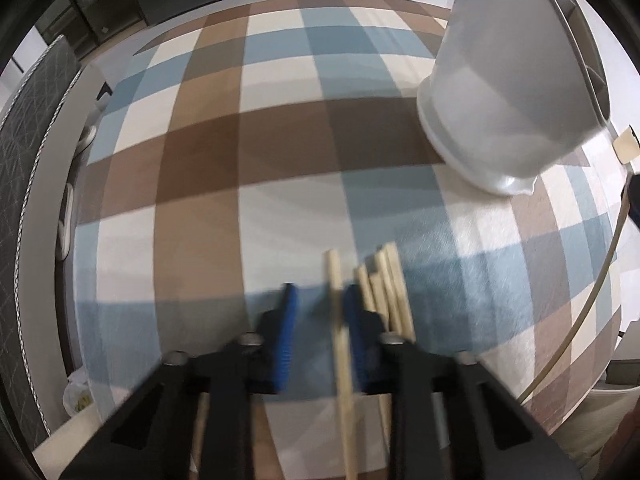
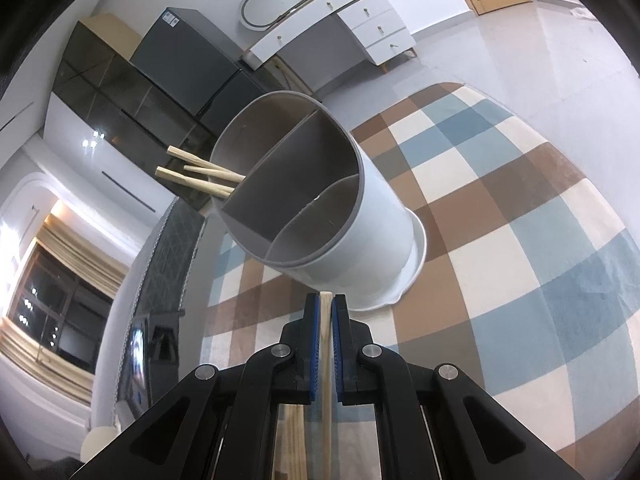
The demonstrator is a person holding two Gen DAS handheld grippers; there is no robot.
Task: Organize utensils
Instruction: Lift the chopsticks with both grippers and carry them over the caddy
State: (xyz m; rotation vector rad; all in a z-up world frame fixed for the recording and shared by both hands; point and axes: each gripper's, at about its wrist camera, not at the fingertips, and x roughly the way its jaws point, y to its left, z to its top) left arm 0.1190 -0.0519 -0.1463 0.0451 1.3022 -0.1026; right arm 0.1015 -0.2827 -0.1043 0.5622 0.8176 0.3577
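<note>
Right gripper (image 2: pixel 325 312) clamped on one chopstick (image 2: pixel 326 360), tip aimed at holder (image 2: pixel 360 216) at twelve o'clock for dropping in; left gripper (image 1: pixel 316 308) open over loose sticks (image 1: pixel 384 292).

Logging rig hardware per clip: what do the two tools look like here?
Both match: the left tool and right tool have matte black angular linkage arms with round silver pivot bolts, and blue ribbed pads lining the inner finger faces. No cables, markings or sleeves show on either.

White dresser (image 2: pixel 340 26), dark cabinets (image 2: pixel 120 92), perhaps a fridge (image 2: pixel 188 60), pale floor (image 2: pixel 500 48).
</note>
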